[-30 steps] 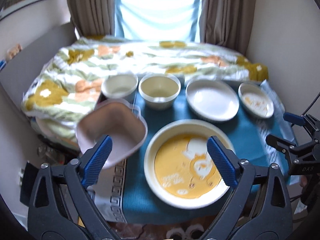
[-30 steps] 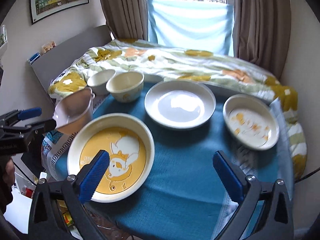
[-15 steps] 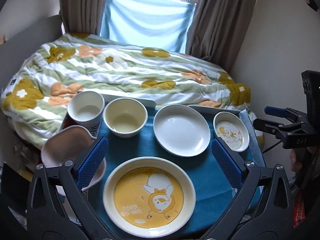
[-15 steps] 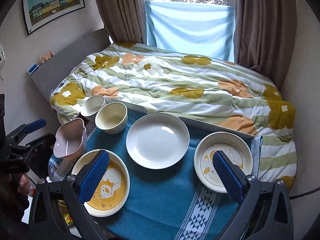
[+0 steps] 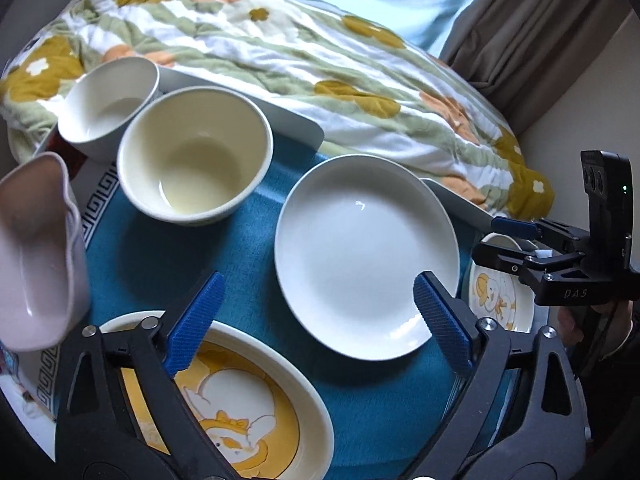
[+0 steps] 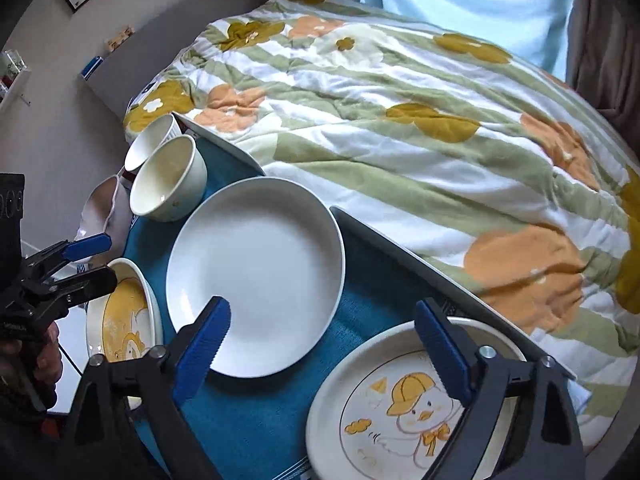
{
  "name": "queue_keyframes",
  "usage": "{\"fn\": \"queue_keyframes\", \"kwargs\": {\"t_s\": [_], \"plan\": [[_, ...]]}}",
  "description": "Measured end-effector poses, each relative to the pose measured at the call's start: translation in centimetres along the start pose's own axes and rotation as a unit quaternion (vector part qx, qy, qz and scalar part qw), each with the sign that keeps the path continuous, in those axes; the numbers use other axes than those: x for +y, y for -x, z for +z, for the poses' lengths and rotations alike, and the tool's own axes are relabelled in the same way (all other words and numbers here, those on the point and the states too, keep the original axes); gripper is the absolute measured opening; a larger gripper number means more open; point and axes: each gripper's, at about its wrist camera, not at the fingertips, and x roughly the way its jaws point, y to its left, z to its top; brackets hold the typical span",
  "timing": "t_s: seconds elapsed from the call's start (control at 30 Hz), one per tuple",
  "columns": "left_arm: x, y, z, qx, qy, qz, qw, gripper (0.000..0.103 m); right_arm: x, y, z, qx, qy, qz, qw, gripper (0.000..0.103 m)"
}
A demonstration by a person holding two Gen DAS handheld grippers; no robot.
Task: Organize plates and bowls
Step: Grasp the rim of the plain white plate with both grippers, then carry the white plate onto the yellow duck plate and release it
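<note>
Dishes stand on a blue cloth [image 5: 180, 260]. A white plate [image 5: 360, 248] lies in the middle, a yellow duck plate [image 5: 248, 412] at the near left, and a small duck plate [image 6: 400, 408] on the right. A cream bowl [image 5: 196, 152], a white bowl [image 5: 104, 104] and a pink bowl [image 5: 32, 264] are on the left. My left gripper [image 5: 318, 280] hovers over the white plate's near rim, jaws closing on nothing. My right gripper [image 6: 322, 308] hangs between the white plate [image 6: 256, 264] and the small duck plate, jaws closing, nothing held.
A bed with a flowered quilt [image 6: 400, 120] runs along the table's far grey edge [image 6: 400, 248]. Curtains [image 5: 540, 32] and a window hang beyond it. A hand [image 6: 24, 360] holds the left gripper at the left of the right wrist view.
Both grippers have come forward and down toward the dishes, which now look much larger. The views have tilted. The jaws of both stand a little narrower.
</note>
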Motion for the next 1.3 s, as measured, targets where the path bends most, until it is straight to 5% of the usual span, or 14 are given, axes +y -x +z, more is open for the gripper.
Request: {"fn": "queue_keyframes", "kwargs": {"t_s": [0.33, 0.63, 1.3], "plan": [[0.4, -4.9, -0.3, 0.05, 0.026, 0.028, 0.998, 0.049, -1.1, -4.8, 1.0, 0.064, 0.061, 0.059, 0.994, 0.035], [1.1, -5.8, -0.3, 0.06, 0.03, 0.055, 0.9962, 0.011, -1.4, -6.1, 1.1, 0.076, 0.069, 0.053, 0.993, 0.015], [0.2, -1.8, 0.2, 0.006, 0.005, 0.058, 0.9983, 0.011, -0.2, -3.3, 0.9, 0.043, 0.057, 0.047, 0.996, 0.015]]}}
